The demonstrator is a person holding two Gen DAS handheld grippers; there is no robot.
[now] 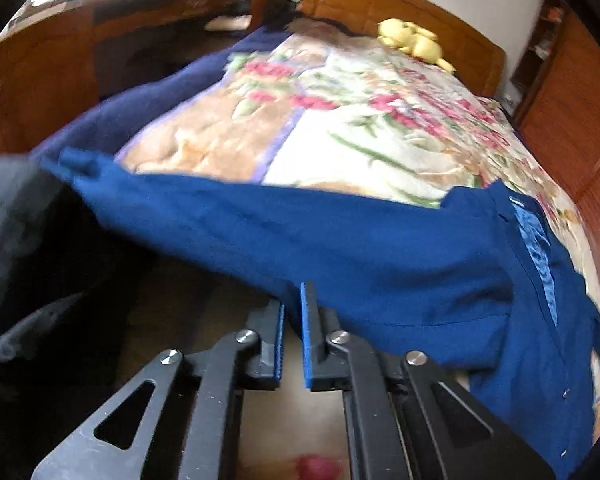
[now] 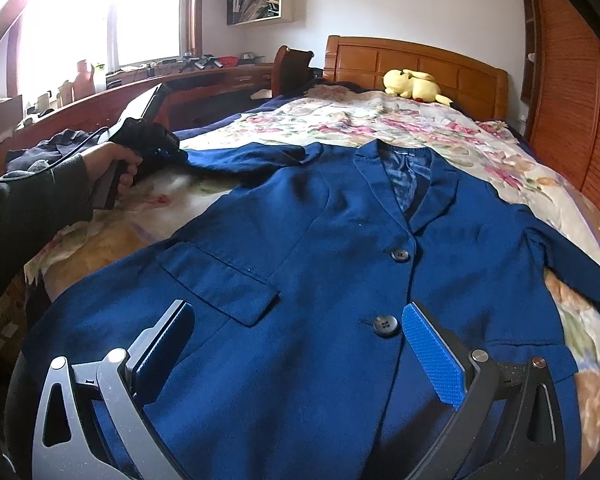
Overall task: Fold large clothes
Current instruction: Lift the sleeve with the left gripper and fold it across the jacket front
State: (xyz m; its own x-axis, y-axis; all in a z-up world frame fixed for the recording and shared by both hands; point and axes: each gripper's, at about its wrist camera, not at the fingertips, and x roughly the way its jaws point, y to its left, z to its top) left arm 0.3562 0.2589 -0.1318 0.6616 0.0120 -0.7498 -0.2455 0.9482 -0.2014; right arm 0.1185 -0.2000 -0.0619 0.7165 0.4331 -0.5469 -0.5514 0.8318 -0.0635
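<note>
Bedroom scene: a big bed [image 2: 380, 128] with a wooden headboard [image 2: 416, 68] fills most of both views, covered by a floral blanket [image 2: 340, 124] in cream, pink and green. Wooden cabinets run down the right wall, and a long wooden surface [image 2: 204, 76] sits under a bright window on the far left, cluttered with small stuff I can't make out.

On top of the blanket is the blue blazer [image 2: 320, 240], laid out face up and buttoned, collar toward the headboard, hem toward the near edge. Its left sleeve [image 2: 236, 158] stretches out to the left, the other sleeve trails off to the right. You can see a flap pocket on the near left and two dark buttons [image 2: 386, 325] down the front.

A yellow plush toy [image 2: 412, 84] lies up by the headboard.

The right gripper [image 2: 296, 356] hovers over the blazer's lower front with its jaws spread wide, nothing pinched between them, though I can't tell if the fingers touch the cloth.

The left gripper [image 1: 293, 312] is clamped nearly shut on the edge of the blue sleeve [image 1: 300, 240], pads pinching the fabric. From the right wrist view you can see the person's hand [image 2: 116, 168] holding it out at the left side of the bed, right at the sleeve's end.
</note>
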